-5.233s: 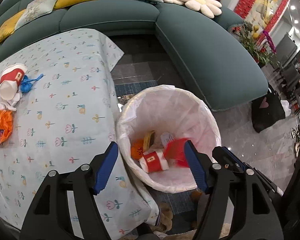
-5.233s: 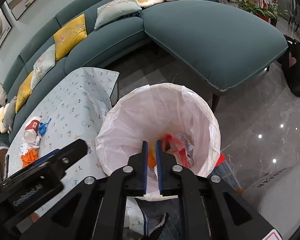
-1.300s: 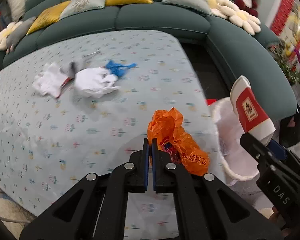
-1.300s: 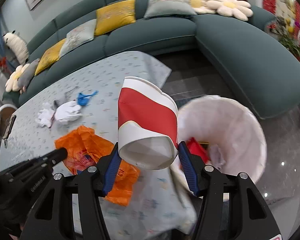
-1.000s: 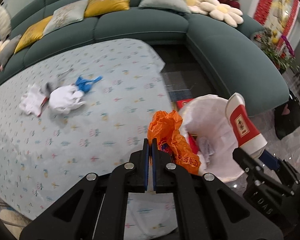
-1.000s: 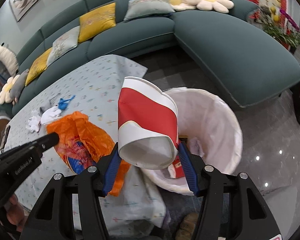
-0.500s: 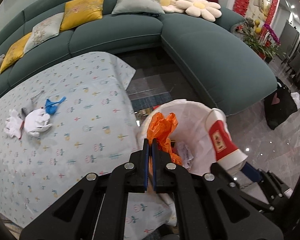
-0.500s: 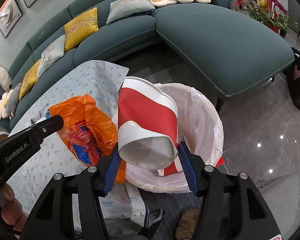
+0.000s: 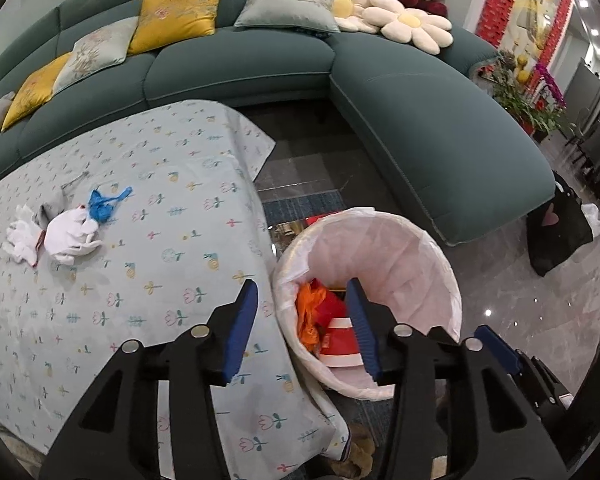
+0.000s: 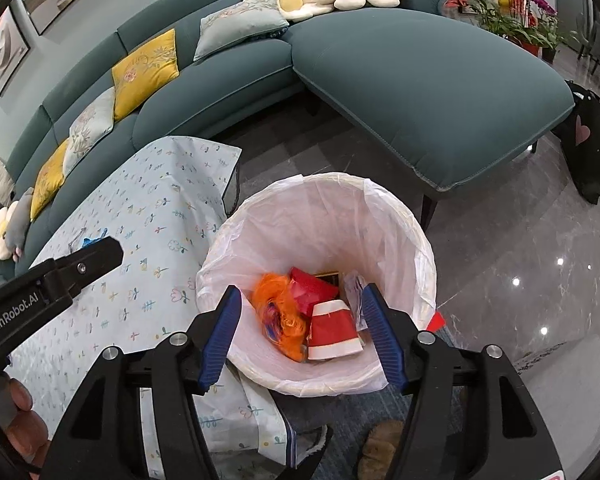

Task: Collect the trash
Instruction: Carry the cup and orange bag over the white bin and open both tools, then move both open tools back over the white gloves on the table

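Observation:
A round bin with a white liner (image 9: 416, 256) (image 10: 380, 216) stands on the floor beside the table. Inside it lie an orange plastic bag (image 10: 278, 312) (image 9: 308, 312) and a red and white paper cup (image 10: 334, 332) (image 9: 340, 344), with other red and paper scraps. My left gripper (image 9: 302, 322) is open and empty above the bin's near rim. My right gripper (image 10: 302, 332) is open and empty over the bin. On the table (image 9: 140, 280) lie crumpled white tissues (image 9: 66, 236) and a blue scrap (image 9: 102, 204).
A flowered cloth covers the table and hangs over its edge (image 10: 168, 216). A teal sectional sofa (image 9: 420, 120) with cushions curves behind. A black bag (image 9: 556, 232) sits on the glossy floor at right. Brown slippers (image 10: 380, 448) lie below the bin.
Both grippers opened over the bin. The orange bag fell from the left gripper and the red and white cup fell from the right gripper; both now lie inside the bin.

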`<state>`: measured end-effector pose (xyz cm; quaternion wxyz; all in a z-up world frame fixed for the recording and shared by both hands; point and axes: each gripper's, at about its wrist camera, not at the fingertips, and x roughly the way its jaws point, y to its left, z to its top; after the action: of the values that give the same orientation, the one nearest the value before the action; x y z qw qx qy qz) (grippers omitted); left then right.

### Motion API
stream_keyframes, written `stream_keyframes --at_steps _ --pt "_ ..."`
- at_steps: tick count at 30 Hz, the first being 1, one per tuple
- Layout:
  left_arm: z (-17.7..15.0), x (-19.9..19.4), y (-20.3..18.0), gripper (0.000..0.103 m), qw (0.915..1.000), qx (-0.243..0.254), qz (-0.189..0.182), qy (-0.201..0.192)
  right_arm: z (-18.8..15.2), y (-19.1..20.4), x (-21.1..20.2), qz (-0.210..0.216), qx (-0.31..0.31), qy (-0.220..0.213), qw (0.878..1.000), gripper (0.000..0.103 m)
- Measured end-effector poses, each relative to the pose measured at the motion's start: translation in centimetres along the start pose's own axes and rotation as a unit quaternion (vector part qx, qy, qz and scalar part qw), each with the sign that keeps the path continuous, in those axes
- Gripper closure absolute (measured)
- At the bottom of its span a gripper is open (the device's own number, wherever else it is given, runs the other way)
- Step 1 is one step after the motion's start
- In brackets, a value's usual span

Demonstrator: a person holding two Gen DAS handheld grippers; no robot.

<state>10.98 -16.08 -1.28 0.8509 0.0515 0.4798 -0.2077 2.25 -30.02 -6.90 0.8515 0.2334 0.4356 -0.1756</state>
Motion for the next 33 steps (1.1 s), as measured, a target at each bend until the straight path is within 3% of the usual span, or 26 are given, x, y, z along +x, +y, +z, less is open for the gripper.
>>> stream_keyframes --at_steps 3,18,33 --pt "-0.2 0.0 1.2 0.051 0.9998 -0.017 0.011 0.0 -0.1 0.3 0.0 -0.003 -0.007 -0.003 1.0 0.042" --pt "-0.9 -1.3 8.7 0.05 0.9946 -0.088 0.054 -0.005 -0.6 2.8 -0.9 -0.011 -0.034 -0.01 0.999 0.041" --pt "-2.4 -2.8 18.2 0.05 0.9822 -0.153 0.108 -0.009 -2.2 13.2 -0.7 0.027 -0.125 0.001 0.992 0.041"
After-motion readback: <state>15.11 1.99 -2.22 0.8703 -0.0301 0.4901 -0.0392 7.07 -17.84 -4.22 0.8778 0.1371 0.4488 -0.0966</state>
